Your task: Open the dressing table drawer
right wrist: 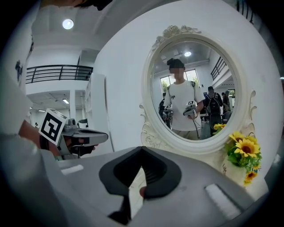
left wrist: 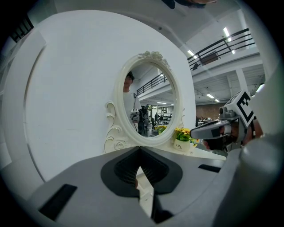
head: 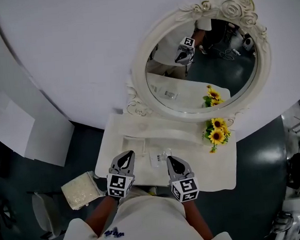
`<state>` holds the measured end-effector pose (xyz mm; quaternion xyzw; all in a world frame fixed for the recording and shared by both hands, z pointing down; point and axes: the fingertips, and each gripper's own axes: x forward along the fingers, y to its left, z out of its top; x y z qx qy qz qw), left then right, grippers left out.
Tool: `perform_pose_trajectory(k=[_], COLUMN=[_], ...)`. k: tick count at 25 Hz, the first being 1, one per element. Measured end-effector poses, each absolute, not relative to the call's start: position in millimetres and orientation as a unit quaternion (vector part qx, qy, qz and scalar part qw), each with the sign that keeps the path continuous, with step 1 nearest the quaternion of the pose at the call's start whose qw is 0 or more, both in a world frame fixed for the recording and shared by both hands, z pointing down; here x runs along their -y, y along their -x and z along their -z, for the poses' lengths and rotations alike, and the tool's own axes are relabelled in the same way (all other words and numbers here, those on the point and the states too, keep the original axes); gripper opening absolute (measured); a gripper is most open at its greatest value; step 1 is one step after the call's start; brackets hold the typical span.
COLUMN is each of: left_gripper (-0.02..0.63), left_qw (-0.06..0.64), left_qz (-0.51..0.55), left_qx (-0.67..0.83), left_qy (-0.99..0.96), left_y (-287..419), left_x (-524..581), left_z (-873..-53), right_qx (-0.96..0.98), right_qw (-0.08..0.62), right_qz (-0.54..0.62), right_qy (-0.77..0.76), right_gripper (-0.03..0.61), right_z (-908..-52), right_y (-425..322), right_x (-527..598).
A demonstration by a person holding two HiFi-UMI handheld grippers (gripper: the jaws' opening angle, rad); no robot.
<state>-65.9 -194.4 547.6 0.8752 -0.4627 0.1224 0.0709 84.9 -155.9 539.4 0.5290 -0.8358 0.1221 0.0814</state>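
The white dressing table stands against a curved white wall, with an oval carved mirror on top. Its drawer front lies under the tabletop's near edge and is hidden in every view. My left gripper hovers over the near edge of the tabletop, jaws shut and empty. My right gripper is beside it to the right, also shut with nothing held. In the left gripper view the left gripper points at the mirror base, with the right gripper alongside. In the right gripper view the right gripper faces the mirror.
A pot of sunflowers stands at the table's right, under the mirror. A small clear packet lies between the grippers. A cream cushioned stool sits left of the table, and white panels lean further left.
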Motion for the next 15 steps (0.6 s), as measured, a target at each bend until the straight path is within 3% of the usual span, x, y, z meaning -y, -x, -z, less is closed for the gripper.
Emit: perform_pose_trajectory(k=[15], left_gripper=[0.009], left_qw=[0.077], left_qz=[-0.130], left_qx=[0.455], left_qy=[-0.878], left_y=[63.0], left_x=[199.3], left_z=[-556.8], right_qx=[0.832], right_qw=[0.081], right_qz=[-0.134], right_qy=[-0.533], right_gripper=[0.009], right_z=[-548.3], right_y=[-86.2], right_x=[159.2])
